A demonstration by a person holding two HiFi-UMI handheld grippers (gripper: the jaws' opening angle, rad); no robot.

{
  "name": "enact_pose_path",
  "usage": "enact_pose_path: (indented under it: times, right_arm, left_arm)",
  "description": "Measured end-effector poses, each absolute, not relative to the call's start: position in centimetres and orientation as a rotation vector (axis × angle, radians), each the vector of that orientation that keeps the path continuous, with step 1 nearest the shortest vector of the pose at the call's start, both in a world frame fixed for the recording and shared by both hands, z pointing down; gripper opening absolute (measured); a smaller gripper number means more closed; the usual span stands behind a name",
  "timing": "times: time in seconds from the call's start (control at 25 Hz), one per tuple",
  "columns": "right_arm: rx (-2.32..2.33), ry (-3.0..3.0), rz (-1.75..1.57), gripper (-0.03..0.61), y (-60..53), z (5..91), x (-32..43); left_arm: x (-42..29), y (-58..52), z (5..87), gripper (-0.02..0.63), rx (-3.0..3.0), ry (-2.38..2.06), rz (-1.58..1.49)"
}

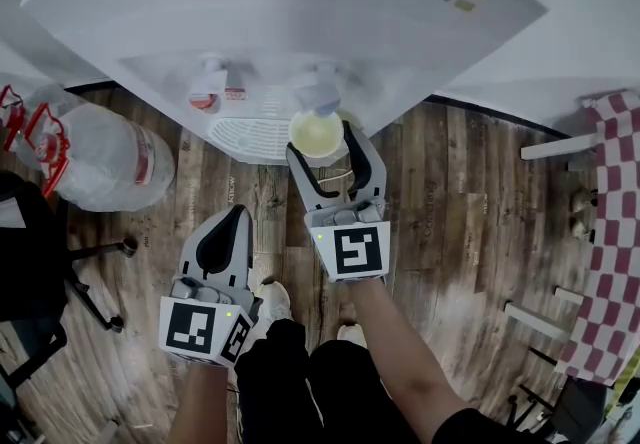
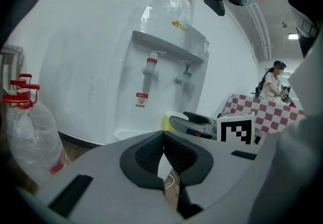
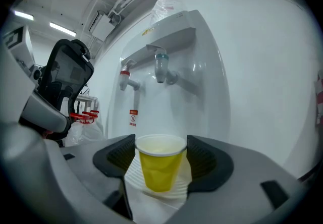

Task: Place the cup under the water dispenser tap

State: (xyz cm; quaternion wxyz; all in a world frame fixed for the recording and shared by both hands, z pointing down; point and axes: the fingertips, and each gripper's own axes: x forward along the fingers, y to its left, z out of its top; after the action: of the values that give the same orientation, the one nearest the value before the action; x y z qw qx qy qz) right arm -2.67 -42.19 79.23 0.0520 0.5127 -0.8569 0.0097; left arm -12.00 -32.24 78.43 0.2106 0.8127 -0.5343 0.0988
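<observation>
Item: yellow paper cup [image 3: 159,163], upright, rim open, side wall slightly dented, held between the two dark pads of the right gripper [image 1: 324,144], whose jaws are closed against the cup's sides. Position: in front of the white water dispenser [image 1: 300,22], below its teal tap [image 3: 160,66] and above the ribbed white drip tray [image 1: 245,132]; whether the cup's base touches the tray cannot be told. Red tap [image 3: 126,79]: to the left of the teal one, nothing beneath it. Small red warning label [image 3: 132,117]: on the dispenser front, under the red tap. Left gripper [image 2: 163,155]: jaws pressed together, nothing between them, held lower and to the left of the right gripper, well back from the dispenser. Surroundings: wood-plank floor [image 1: 450,212]; large clear water bottle [image 1: 105,157] lying on its side left of the dispenser, red handles [image 1: 20,127] beside it; red-and-white checked cloth [image 1: 610,232] at far right; the holder's shoes [image 1: 270,300] between the grippers; a seated person [image 2: 272,79] in the background of the left gripper view.
</observation>
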Motion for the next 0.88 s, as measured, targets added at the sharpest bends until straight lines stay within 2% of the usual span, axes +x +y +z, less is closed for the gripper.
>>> enact_pose_path:
  times: [0.88]
  right_arm:
    - [1.556, -2.541, 0.163, 0.351, -39.8, 80.8, -1.0]
  left_arm:
    - [-12.2, -30.1, 77.4, 0.015, 2.237, -1.496, 0.295]
